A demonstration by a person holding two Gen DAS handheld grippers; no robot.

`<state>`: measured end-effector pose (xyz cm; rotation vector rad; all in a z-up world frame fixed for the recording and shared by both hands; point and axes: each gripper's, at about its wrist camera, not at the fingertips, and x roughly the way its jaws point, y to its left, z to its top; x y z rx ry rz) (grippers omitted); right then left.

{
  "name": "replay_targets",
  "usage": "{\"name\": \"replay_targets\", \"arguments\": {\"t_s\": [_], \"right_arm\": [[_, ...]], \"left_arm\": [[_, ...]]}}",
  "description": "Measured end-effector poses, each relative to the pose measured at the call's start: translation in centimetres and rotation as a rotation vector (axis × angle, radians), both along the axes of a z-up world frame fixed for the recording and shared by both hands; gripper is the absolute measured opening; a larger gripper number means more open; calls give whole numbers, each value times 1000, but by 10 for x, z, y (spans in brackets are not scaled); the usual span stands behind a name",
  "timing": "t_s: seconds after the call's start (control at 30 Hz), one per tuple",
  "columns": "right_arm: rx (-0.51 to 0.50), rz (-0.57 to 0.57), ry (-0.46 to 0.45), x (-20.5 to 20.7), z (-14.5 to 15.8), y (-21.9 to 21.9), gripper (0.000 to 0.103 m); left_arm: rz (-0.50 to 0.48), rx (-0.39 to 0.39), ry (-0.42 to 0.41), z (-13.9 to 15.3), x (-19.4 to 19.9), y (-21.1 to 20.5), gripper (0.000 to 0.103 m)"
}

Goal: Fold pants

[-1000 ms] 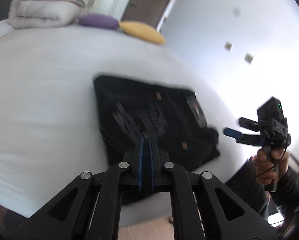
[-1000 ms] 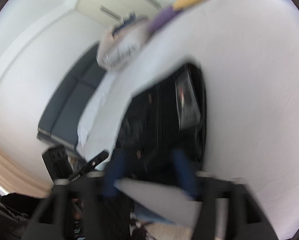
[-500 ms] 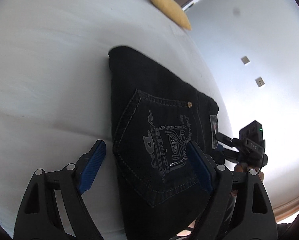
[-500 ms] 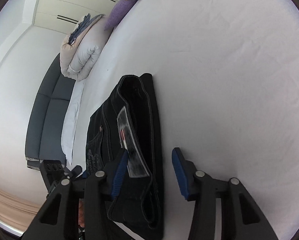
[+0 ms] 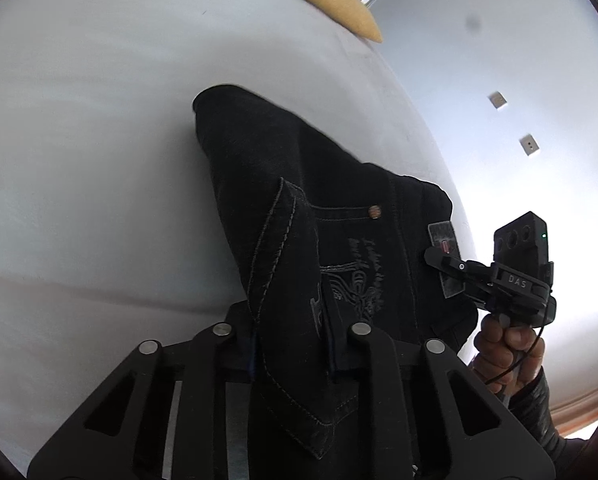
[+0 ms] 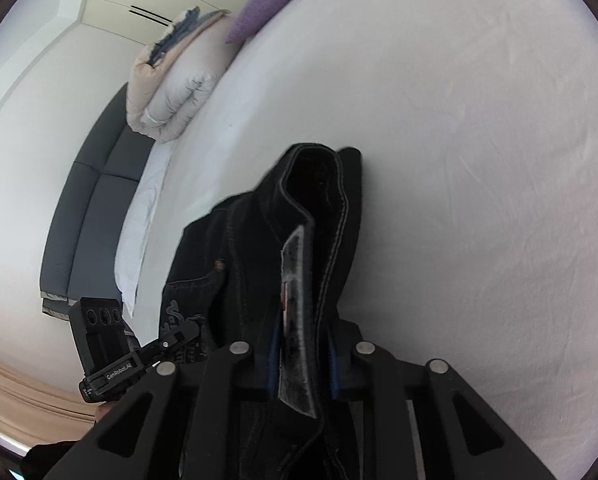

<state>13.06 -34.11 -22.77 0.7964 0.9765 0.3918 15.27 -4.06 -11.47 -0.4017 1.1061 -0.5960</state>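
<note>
Both tongs stood wide apart over the pants half a second ago, and their jaws have just been closing, so now each one pinches cloth. On the near edge of the black pants [image 5: 299, 208], the left tongs [image 5: 293, 354] squeeze a bunch of denim at the back pocket, with the cloth pushed up into a ridge between the blue pads. Over at the waistband, the right tongs [image 6: 303, 364] are shut on the thick band, just where the grey label [image 6: 297, 280] is sewn. Beyond both tongs the pants lie folded on the white bed [image 5: 99, 160], and their near end is lifted a little off the sheet. These pants look like thick jeans, so I think they are a bit heavy and a bit stiff, but they still bend and flop. They hold a fold well and are not slippery or easy to break. The waistband is the strongest place to take hold, because it has many layers. The pocket bunch is thinner, so it could slide out if pulled hard. A yellow pillow [image 5: 335, 4] sits far beyond the left tongs, well away from the pants.
</note>
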Motion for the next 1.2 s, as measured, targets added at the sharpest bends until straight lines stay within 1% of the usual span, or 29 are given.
{"name": "replay_targets", "arguments": {"t_s": [0.07, 0.13, 0.27, 0.33, 0.43, 0.5, 0.57, 0.63, 0.7, 0.73, 0.77, 0.8, 0.83, 0.87, 0.9, 0.97, 1.0, 1.03, 1.07, 1.1, 1.13, 1.17, 1.2], "right_arm": [[-6, 6, -32, 2, 14, -2, 19], [-14, 3, -65, 6, 29, -9, 19], [-42, -23, -109, 25, 56, -37, 19], [-69, -35, -119, 36, 64, -51, 19], [-98, -57, -115, 58, 67, -77, 19], [-101, -72, -104, 76, 63, -96, 19], [-109, -70, -93, 91, 56, -109, 19], [-111, -79, -71, 104, 43, -119, 19], [-93, -96, -23, 115, 21, -125, 20], [-89, -107, 3, 119, 9, -129, 22], [-82, -125, 28, 119, -5, -132, 29], [-58, -139, 34, 118, -13, -135, 33], [-10, -149, 10, 114, -20, -139, 34], [31, -145, -24, 109, -25, -144, 35], [48, -139, -42, 105, -28, -146, 35], [76, -143, -62, 98, -29, -150, 37], [92, -150, -68, 99, -28, -152, 38], [103, -165, -72, 91, -28, -155, 39], [109, -189, -76, 90, -25, -157, 42], [108, -209, -83, 84, -23, -160, 47], [96, -232, -90, 72, -21, -162, 49], [55, -257, -94, 58, -15, -162, 55], [17, -272, -100, 46, -10, -162, 61]], "left_arm": [[-18, -1, -39, 19, 5, -4, 19], [-38, 0, -86, 40, 18, -10, 19], [-78, 16, -149, 63, 57, -28, 19], [-97, 10, -161, 65, 81, -44, 19], [-114, 11, -170, 62, 112, -63, 19], [-111, 11, -164, 55, 140, -78, 19], [-110, 32, -165, 47, 157, -88, 19], [-106, 51, -150, 32, 173, -96, 19], [-91, 57, -112, 11, 183, -103, 20], [-86, 66, -97, 0, 186, -104, 21], [-80, 69, -82, -11, 187, -102, 23], [-72, 62, -78, -20, 187, -100, 29], [-62, 39, -78, -27, 186, -94, 34], [-58, 12, -77, -31, 186, -92, 35], [-56, -12, -73, -33, 187, -89, 36], [-58, -30, -74, -34, 187, -85, 36], [-59, -27, -78, -34, 186, -82, 38], [-56, -15, -89, -31, 183, -79, 40], [-52, -5, -96, -31, 182, -77, 41], [-41, 10, -108, -26, 176, -75, 44], [-32, 22, -126, -22, 170, -73, 46], [-25, 39, -155, -15, 159, -70, 48], [-16, 64, -187, -8, 150, -67, 55]]}}
